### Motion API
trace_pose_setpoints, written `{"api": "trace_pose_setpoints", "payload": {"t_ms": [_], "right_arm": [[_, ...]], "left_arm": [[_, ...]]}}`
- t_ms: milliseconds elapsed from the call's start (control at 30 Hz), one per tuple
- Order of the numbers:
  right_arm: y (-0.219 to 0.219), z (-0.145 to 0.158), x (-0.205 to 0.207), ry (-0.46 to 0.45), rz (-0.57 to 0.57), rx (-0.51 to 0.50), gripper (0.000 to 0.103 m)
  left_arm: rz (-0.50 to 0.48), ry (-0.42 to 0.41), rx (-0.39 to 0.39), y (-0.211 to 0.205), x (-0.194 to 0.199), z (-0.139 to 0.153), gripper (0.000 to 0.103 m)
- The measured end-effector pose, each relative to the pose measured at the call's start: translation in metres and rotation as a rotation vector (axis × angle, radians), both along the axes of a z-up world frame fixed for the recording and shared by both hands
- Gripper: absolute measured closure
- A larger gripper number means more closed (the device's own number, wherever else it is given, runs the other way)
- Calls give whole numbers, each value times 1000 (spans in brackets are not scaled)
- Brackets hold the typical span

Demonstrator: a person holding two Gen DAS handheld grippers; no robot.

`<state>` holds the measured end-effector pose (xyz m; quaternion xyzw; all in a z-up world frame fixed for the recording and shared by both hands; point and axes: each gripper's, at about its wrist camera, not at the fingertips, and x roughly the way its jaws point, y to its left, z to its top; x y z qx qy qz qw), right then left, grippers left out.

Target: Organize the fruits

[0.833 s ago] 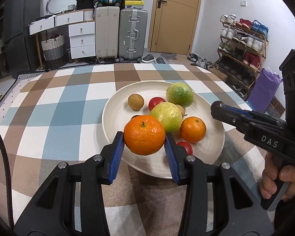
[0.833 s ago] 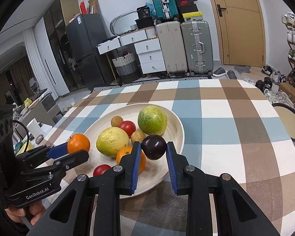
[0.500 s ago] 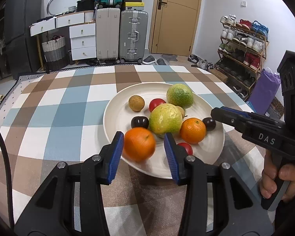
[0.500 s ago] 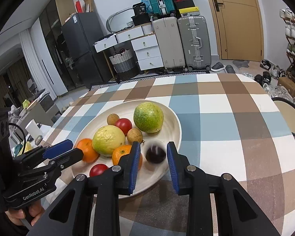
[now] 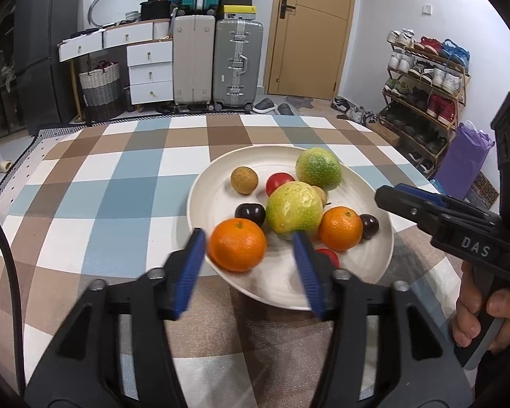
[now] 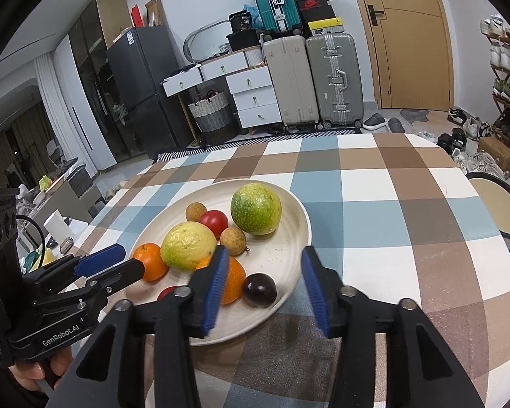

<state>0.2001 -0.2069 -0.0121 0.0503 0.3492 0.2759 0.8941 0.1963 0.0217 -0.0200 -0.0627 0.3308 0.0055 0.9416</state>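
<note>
The orange lies on the near-left rim of the cream plate, between the blue pads of the left claw but free of both: a gap shows on each side. That claw's jaws have just been opening and stand spread. In the right wrist view the dark plum rests on the plate's near edge, ahead of the right claw, whose jaws have likewise just been opening; its pads stand wide apart and touch nothing.

The rest of the fruit sits further in on the plate. A second orange lies just beside the plum, touching a large yellow-green guava at the middle. A second dark plum lies between the first orange and the guava. Beyond them are a red tomato, a brown longan set a little apart toward the far-left of the plate, and a big green fruit by the far rim. Another red fruit is partly hidden behind the left claw's right pad.

The plate stands on a bench covered with a cloth of blue, brown and white checks, toward the bench's right side in the left wrist view. A hand holds the right claw's grip at that view's right edge.
</note>
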Motion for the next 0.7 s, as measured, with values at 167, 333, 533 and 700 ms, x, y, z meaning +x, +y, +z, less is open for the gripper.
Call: {"api": "trace_pose_setpoints", "payload": {"t_ms": [167,333,533,700], "right_arm": [[-3,4,-4,-34,-10,19,22],[-5,6,-6,-58,-9,29,7],[-7,8,-10,-81,6,61,0],[-8,11,-14,-102,15,71,0]], "left_arm": [[19,-23,2,3,-4,2,21],[33,-31,-7,7,-5,3,17],[66,-51,-19,13,-9,4,2],[70,-64,-22,13,-12,5,1]]}}
